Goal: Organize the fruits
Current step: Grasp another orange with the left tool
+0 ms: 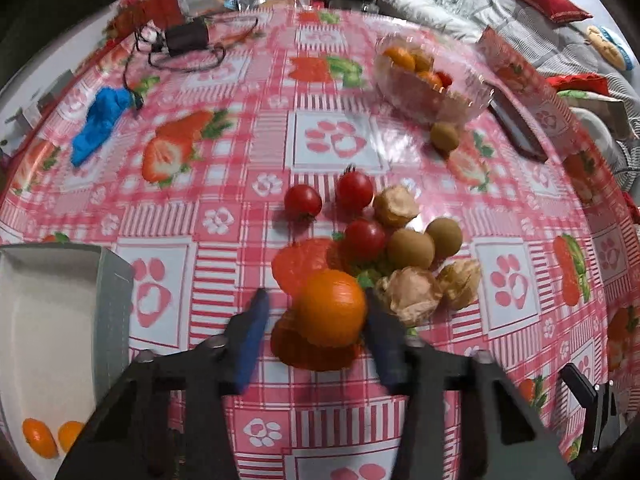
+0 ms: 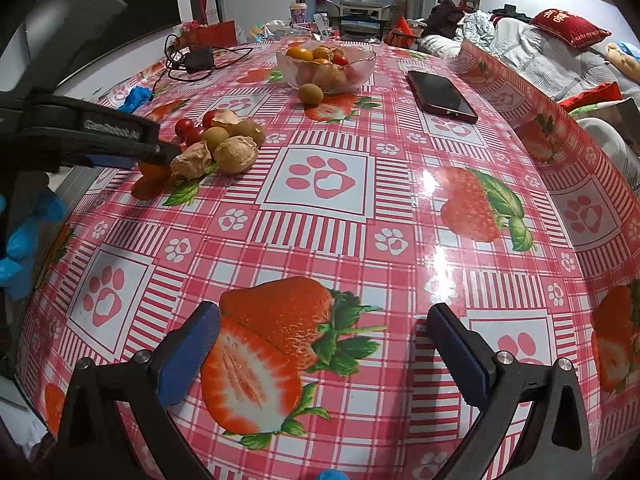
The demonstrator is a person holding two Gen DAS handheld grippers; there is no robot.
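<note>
A small orange (image 1: 332, 308) lies on the table between the blue fingers of my left gripper (image 1: 316, 312); the jaws stand open around it, the right finger close to it. Behind it lies a cluster: three cherry tomatoes (image 1: 354, 191), two brown round fruits (image 1: 411, 248) and papery husked fruits (image 1: 410, 295). The cluster also shows in the right wrist view (image 2: 224, 140), with the left gripper (image 2: 160, 152) reaching in. A white box (image 1: 52, 320) at left holds two small oranges (image 1: 38, 436). My right gripper (image 2: 324, 344) is open and empty over the tablecloth.
A glass bowl (image 2: 360, 68) of mixed fruit stands at the back, a brown fruit (image 2: 311, 93) beside it. A phone (image 2: 440, 96) lies right of it. A blue cloth (image 1: 100, 120) and a charger with cables (image 1: 188, 40) lie far left. A raised tablecloth fold (image 2: 520, 92) is at right.
</note>
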